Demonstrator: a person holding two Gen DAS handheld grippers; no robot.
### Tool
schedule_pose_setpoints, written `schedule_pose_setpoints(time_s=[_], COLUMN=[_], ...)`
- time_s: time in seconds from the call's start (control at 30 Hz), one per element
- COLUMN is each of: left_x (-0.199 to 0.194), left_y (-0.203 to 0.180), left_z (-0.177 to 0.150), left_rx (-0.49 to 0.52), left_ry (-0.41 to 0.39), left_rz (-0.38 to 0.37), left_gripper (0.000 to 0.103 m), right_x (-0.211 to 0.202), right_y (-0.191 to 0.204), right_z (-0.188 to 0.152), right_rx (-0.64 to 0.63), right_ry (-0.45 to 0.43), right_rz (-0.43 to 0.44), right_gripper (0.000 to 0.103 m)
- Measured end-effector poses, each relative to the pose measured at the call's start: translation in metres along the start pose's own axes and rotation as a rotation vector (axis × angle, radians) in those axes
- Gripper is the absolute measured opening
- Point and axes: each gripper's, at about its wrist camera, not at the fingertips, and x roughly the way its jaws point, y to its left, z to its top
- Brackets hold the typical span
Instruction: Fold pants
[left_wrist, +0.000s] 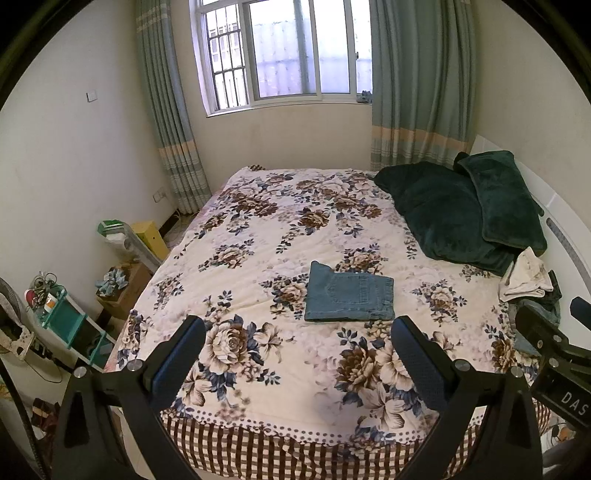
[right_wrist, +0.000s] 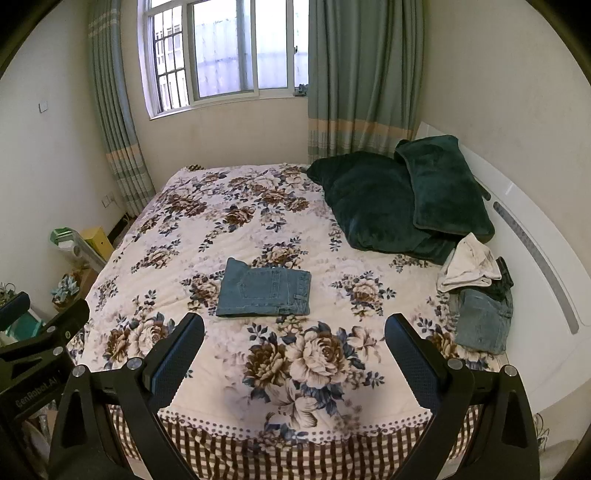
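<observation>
A pair of blue denim pants (left_wrist: 349, 293) lies folded into a flat rectangle near the middle of the floral bed cover (left_wrist: 295, 206); it also shows in the right wrist view (right_wrist: 264, 288). My left gripper (left_wrist: 297, 336) is open and empty, held above the near edge of the bed, short of the pants. My right gripper (right_wrist: 293, 332) is open and empty too, beside the left one, also short of the pants. The right gripper's body shows at the right edge of the left wrist view (left_wrist: 554, 347).
A pile of other clothes (right_wrist: 476, 291), white cloth on denim, lies at the bed's right side by the white headboard (right_wrist: 535, 258). Dark green pillows (right_wrist: 399, 199) lie at the far right. Shelves and boxes (left_wrist: 122, 266) stand on the floor to the left.
</observation>
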Motion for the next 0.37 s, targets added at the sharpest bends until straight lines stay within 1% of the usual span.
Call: schedule_pose_setpoints(time_s=[0.17, 0.37], left_x=[0.0024, 0.0032], left_y=[0.0026, 0.0031], left_z=[0.0069, 0.0075], left_rx=[0.001, 0.000], left_ry=[0.000, 0.000], left_rz=[-0.005, -0.014], left_gripper=[0.103, 0.103], right_x=[-0.0007, -0.0014], right_y=[-0.0014, -0.0028], right_z=[0.0007, 0.0018], right_rx=[0.001, -0.001], right_ry=[-0.001, -0.001], right_rz=[-0.002, -0.009], right_gripper=[0.100, 0.100])
